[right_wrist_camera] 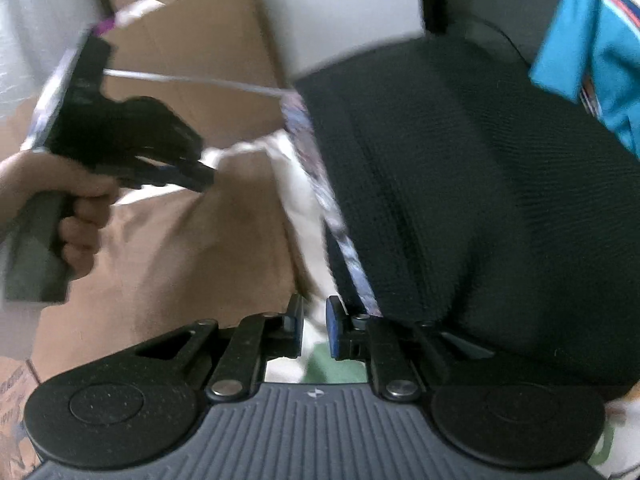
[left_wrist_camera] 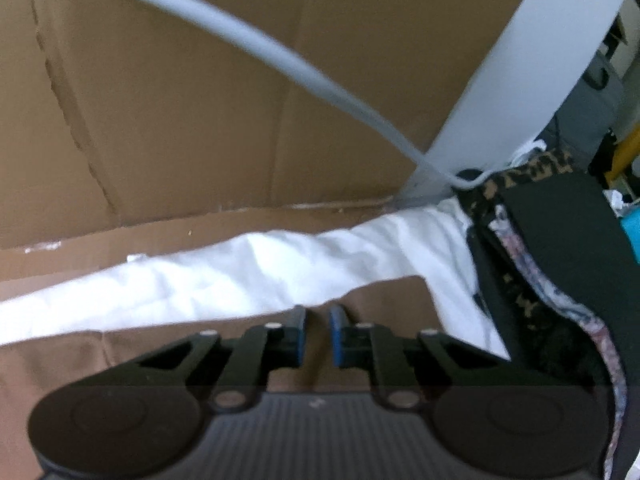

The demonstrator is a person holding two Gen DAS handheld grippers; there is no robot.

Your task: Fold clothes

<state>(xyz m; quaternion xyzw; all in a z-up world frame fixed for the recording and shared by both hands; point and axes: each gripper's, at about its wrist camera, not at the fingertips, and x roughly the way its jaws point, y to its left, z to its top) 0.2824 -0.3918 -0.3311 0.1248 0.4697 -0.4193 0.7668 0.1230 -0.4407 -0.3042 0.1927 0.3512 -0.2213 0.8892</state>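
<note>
A tan garment (left_wrist_camera: 168,360) lies under my left gripper (left_wrist_camera: 319,334). Its upper edge runs right through the fingertips, and the narrow gap between the blue pads shows tan cloth. In the right wrist view a hand holds my left gripper (right_wrist_camera: 202,178), whose tip pinches a raised corner of the tan garment (right_wrist_camera: 192,264). My right gripper (right_wrist_camera: 315,326) stands at that garment's right edge, beside a black garment (right_wrist_camera: 460,200) with patterned trim (right_wrist_camera: 340,236). Its jaws are nearly together, and only blurred pale cloth shows in the gap. A white garment (left_wrist_camera: 256,276) stretches behind the tan one.
A large cardboard box (left_wrist_camera: 180,100) rises close behind the clothes. A grey cable (left_wrist_camera: 256,40) arcs across it. The black garment (left_wrist_camera: 560,248) and a leopard-print piece (left_wrist_camera: 532,168) lie at the right. Teal fabric (right_wrist_camera: 592,40) hangs at the far right.
</note>
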